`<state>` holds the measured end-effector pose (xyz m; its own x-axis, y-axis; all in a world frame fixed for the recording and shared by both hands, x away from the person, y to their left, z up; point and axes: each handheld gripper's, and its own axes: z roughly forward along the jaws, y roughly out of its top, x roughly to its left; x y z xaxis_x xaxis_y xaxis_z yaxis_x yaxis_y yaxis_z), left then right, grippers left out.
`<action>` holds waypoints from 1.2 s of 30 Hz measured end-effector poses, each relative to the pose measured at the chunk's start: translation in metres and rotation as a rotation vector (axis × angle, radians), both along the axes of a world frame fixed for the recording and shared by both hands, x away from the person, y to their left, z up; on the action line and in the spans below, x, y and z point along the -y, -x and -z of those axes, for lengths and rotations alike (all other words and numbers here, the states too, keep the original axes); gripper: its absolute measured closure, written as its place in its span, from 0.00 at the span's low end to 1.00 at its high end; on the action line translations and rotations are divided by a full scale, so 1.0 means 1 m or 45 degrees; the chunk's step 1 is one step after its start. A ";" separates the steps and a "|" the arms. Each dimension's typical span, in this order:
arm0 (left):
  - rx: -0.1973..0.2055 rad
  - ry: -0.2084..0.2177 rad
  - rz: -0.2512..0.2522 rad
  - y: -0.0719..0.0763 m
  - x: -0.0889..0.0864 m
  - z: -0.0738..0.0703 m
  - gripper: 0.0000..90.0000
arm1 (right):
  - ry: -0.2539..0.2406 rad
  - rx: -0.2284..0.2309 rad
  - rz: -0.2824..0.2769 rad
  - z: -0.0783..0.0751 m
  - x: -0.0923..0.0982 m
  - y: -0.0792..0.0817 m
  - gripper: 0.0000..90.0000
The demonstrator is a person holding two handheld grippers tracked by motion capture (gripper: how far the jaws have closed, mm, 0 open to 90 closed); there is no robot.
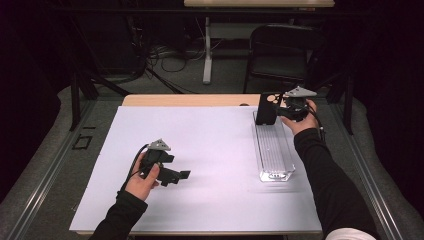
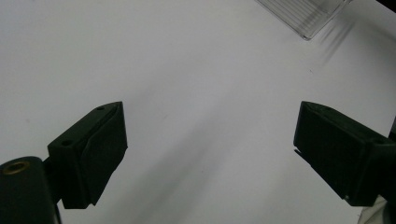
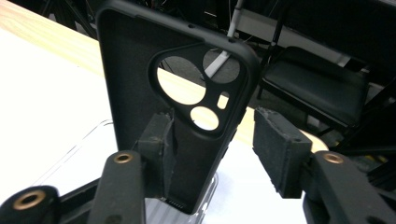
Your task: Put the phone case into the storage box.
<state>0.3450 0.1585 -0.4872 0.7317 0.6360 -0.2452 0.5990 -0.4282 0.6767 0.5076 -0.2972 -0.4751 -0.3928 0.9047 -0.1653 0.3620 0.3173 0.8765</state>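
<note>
The black phone case (image 3: 173,93) stands upright at the far end of the clear ribbed tray (image 1: 274,150), its lower edge down in one of the slots, on the right side of the white table (image 1: 210,165). The step in hand looks like the release after slotting the case into the tray.

The right gripper (image 3: 212,154) is at the case with its fingers (image 3: 280,154) parted: the near pad sits against the case's inner face, while the other pad stands clear of its edge, so nothing is clamped. In the high view the right gripper (image 1: 282,111) is just behind the case (image 1: 266,107).

The left gripper (image 1: 175,175) rests low over the bare table, well apart from the tray, with its fingers (image 2: 95,154) spread wide and nothing between them.

The next move probably calls for backing the right gripper straight off without brushing the case, since it seems to stand only by its seat in the slot and could tip.
</note>
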 end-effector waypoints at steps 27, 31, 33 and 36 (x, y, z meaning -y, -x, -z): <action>0.006 0.011 0.010 -0.007 0.003 0.000 0.11 | -0.145 -0.108 -0.046 -0.016 -0.006 0.066 0.26; 0.010 0.020 0.008 -0.007 0.002 -0.001 0.11 | -0.138 -0.143 -0.082 -0.022 -0.016 0.083 0.16; 0.011 0.020 0.008 -0.007 0.001 -0.001 0.11 | -0.118 -0.132 -0.087 -0.025 -0.023 0.093 0.15; 0.013 0.017 0.009 -0.007 0.001 -0.001 0.11 | -0.170 -0.145 -0.135 -0.028 -0.032 0.107 0.13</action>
<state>0.3520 0.1574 -0.4864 0.7388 0.6274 -0.2460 0.5888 -0.4233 0.6885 0.4006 -0.2653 -0.4470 -0.4963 0.8681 0.0047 0.4322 0.2424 0.8686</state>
